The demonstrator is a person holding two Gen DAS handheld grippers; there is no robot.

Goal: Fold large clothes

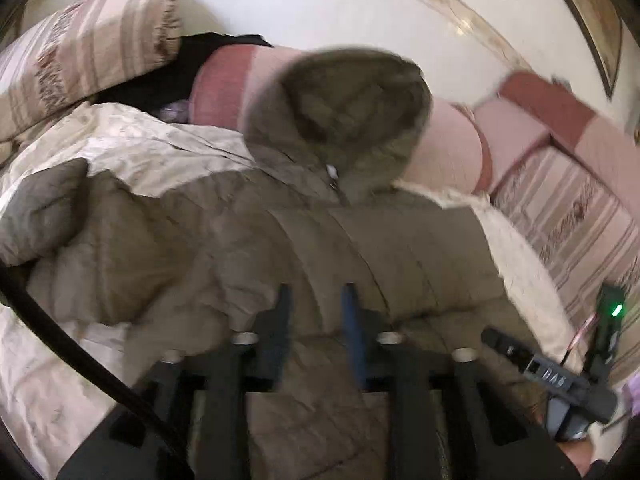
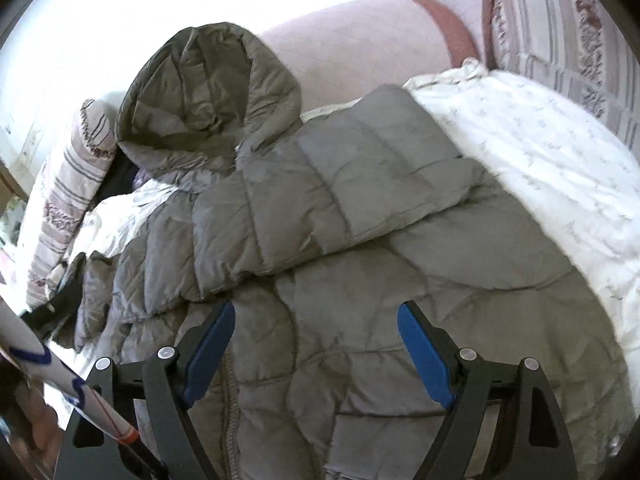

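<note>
A big puffy grey-brown coat [image 2: 340, 240] lies spread out on a white blanket [image 2: 540, 152] that covers a sofa. The coat's hood [image 2: 208, 96] lies at the far edge of the blanket and leans up against a fat pink cushion [image 2: 360, 48] at the back of the sofa. One sleeve [image 2: 320, 184] is folded across the middle of the coat, from the right side over to the left. A stripy pillow [image 2: 68, 200] stands at the left end of the sofa, and another stripy cushion [image 2: 568, 32] sits at the far right corner. The right gripper [image 2: 316, 336] hangs just above the lower part of the coat. Its two blue pads [image 2: 424, 356] stand far apart, with nothing between them and nothing in their grip. The left gripper [image 1: 316, 312] is over the coat too, near its middle. Its two fingers [image 1: 352, 320] are close together with only a small gap. No cloth is pinched in that gap, so it has hold of nothing. The left wrist picture is blurry. A black cable [image 1: 72, 344] curves along the left side of that picture.
</note>
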